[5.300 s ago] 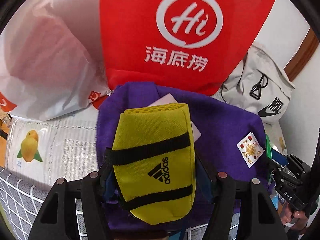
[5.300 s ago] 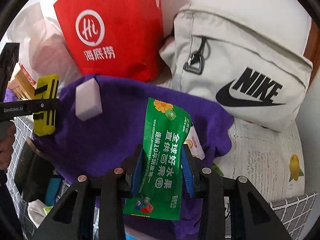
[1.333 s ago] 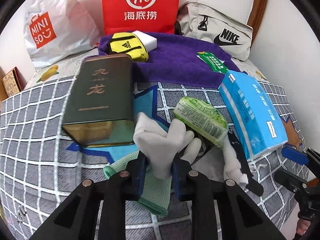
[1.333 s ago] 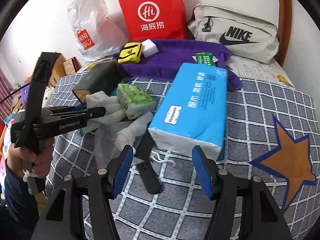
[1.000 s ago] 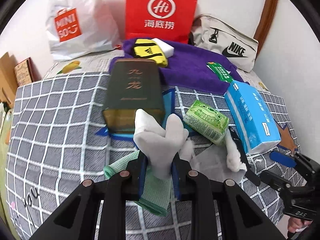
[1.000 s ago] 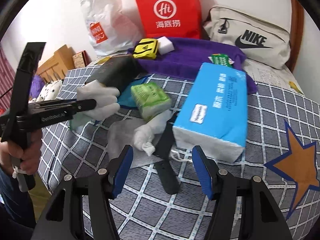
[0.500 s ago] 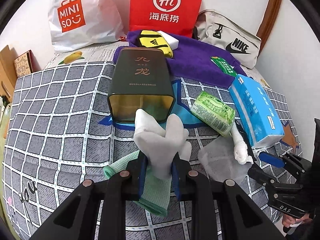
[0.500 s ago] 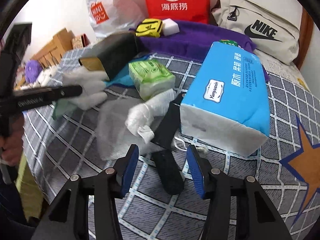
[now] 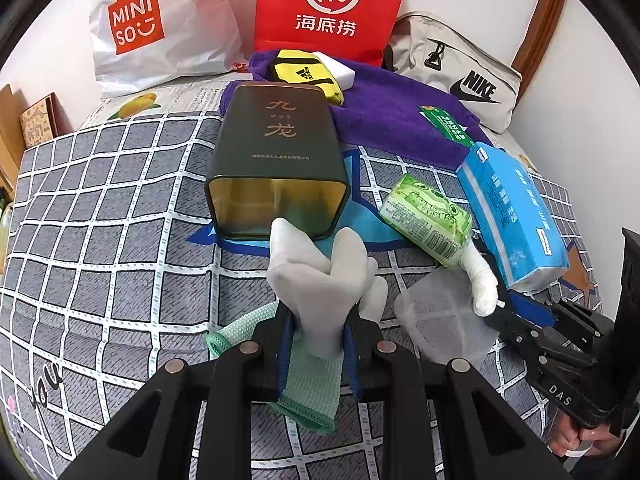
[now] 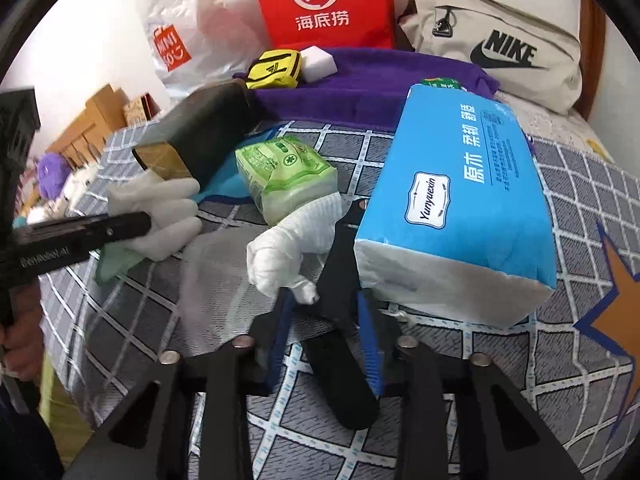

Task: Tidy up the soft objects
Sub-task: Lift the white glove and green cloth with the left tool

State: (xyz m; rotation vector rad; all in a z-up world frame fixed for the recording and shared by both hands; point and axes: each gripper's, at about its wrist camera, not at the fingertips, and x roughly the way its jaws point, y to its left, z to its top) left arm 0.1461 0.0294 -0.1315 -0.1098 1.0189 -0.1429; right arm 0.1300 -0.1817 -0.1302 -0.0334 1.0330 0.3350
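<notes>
Grid-patterned bedspread (image 9: 100, 208); left hand-held gripper (image 9: 318, 344) clamps white glove (image 9: 316, 276), right hand-held gripper (image 10: 326, 312) closing around black strap (image 10: 340, 280).

"MINISO" is printed on the white bag (image 9: 160, 24), "Hi" on the red bag (image 9: 332, 4), "NIKE" on the beige bag (image 9: 460, 68), "adidas" on the yellow pouch (image 9: 308, 74), "Yunyuexin" on the tissue pack (image 10: 460, 200).

Each claw (image 9: 318, 340) has black angular arms with round silver screws and blue pads (image 10: 368, 340). The right claw (image 9: 516, 316) carries white letters "DAS"; the left claw (image 10: 132, 222) carries faint white lettering.
</notes>
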